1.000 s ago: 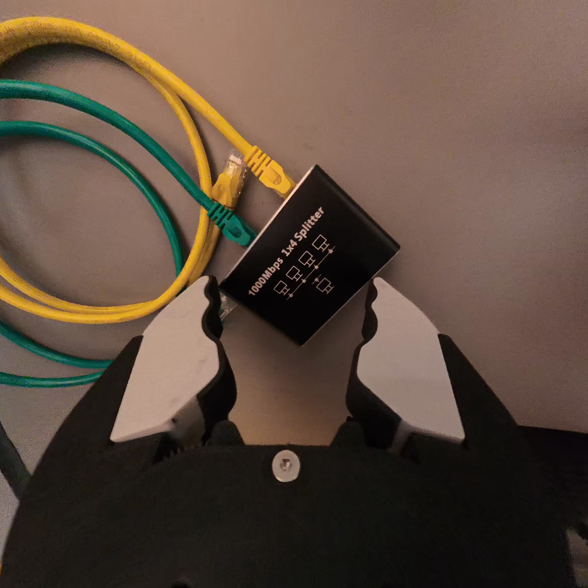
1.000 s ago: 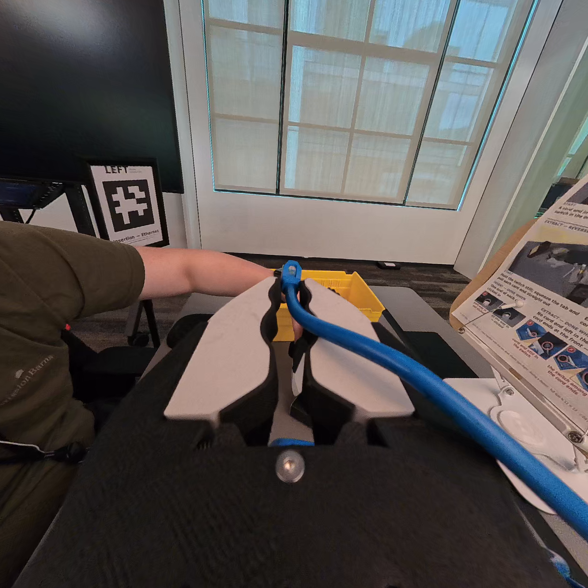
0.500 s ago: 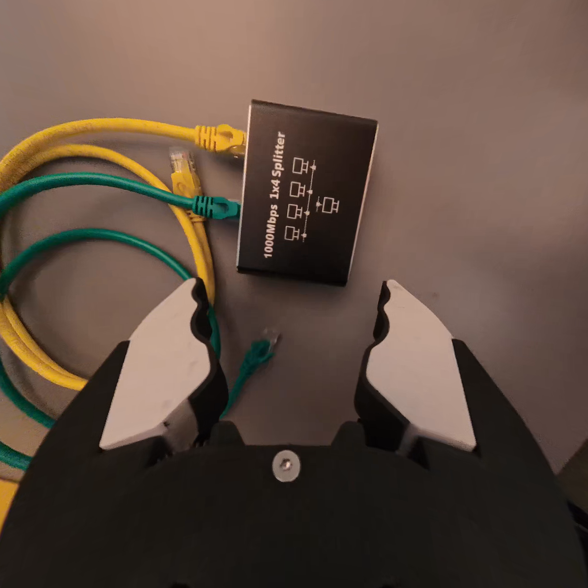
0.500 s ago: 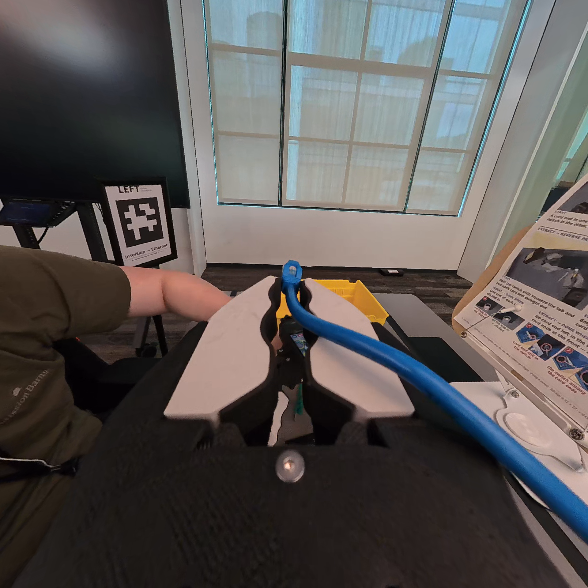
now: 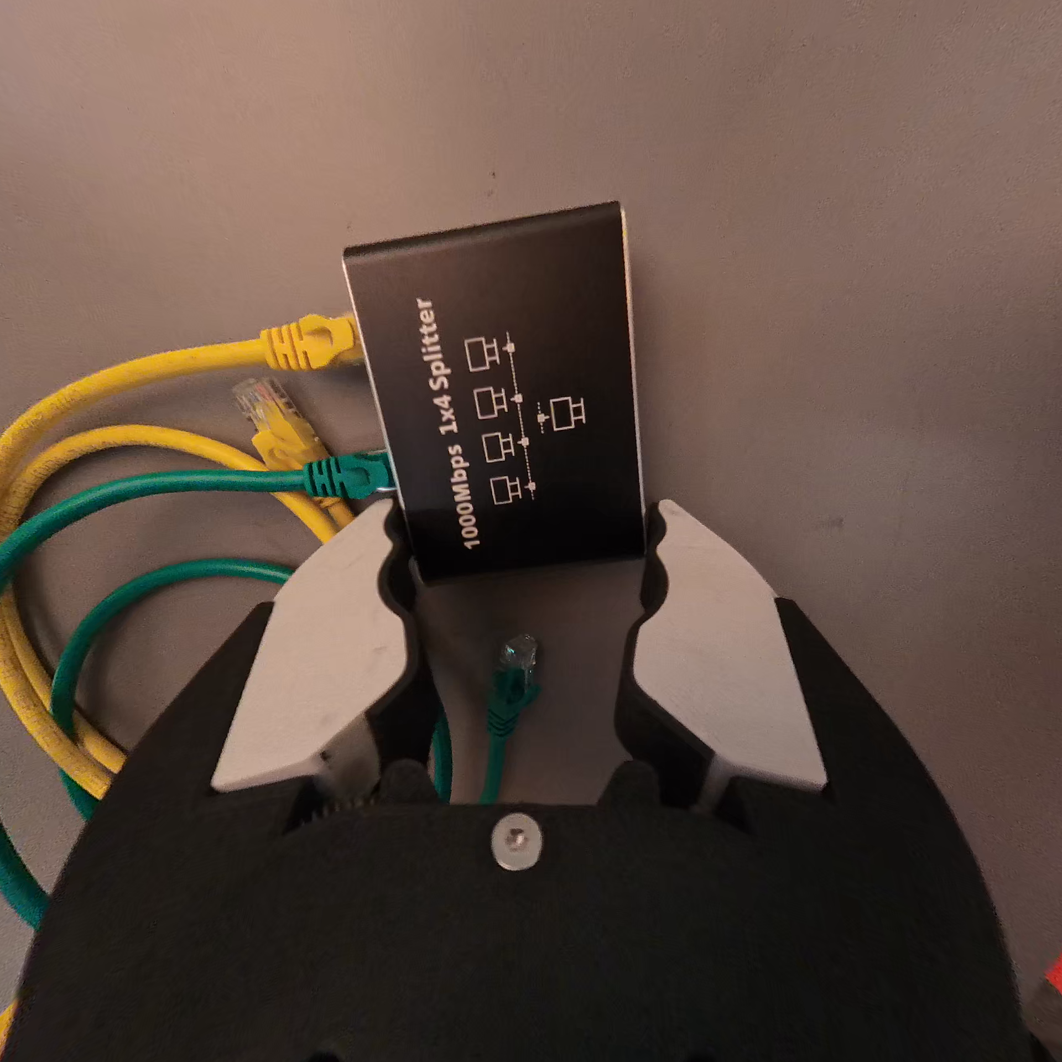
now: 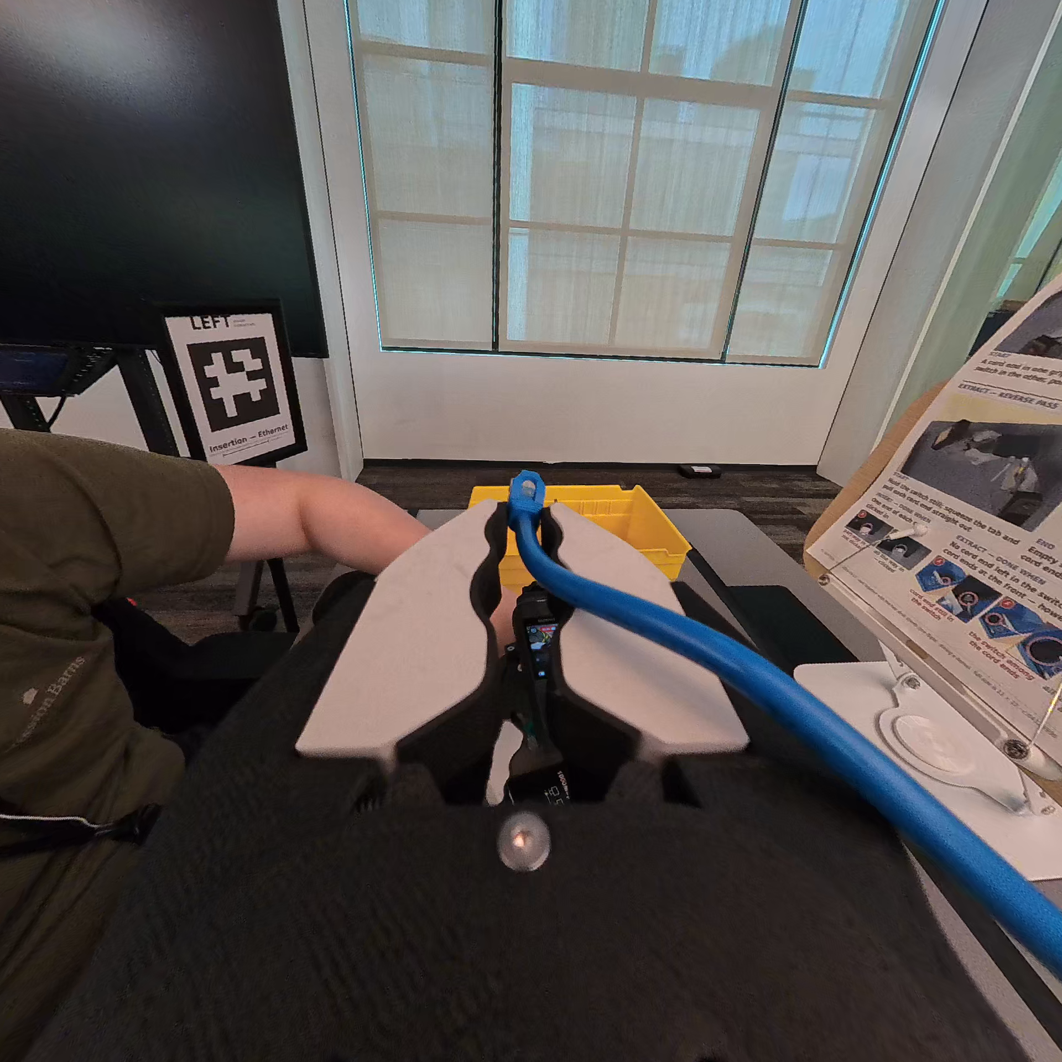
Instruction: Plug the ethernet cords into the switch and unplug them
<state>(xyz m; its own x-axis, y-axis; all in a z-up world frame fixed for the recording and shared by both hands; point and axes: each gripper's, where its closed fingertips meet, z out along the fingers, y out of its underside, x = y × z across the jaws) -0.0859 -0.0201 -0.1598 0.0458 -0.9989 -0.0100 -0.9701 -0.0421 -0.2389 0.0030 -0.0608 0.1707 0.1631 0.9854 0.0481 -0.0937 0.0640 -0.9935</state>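
The black switch lies on the grey table. A yellow cord's plug and a green cord's plug sit in its left side. A loose yellow plug lies between them, and a loose green plug lies between my left fingers. My left gripper clasps the switch's near end, one fingertip on each side. My right gripper is shut on the blue cord just behind its plug, which sticks out past the fingertips, held above the table.
Yellow and green cord loops lie left of the switch. In the right wrist view a yellow bin stands ahead, an instruction board on a white stand at right, and a person's arm at left. Tip to tip, the grippers are about 35 cm apart.
My left gripper has moved forward and narrowed its fingers onto the switch's near end. The right gripper holds the blue cord as before and has tilted slightly.
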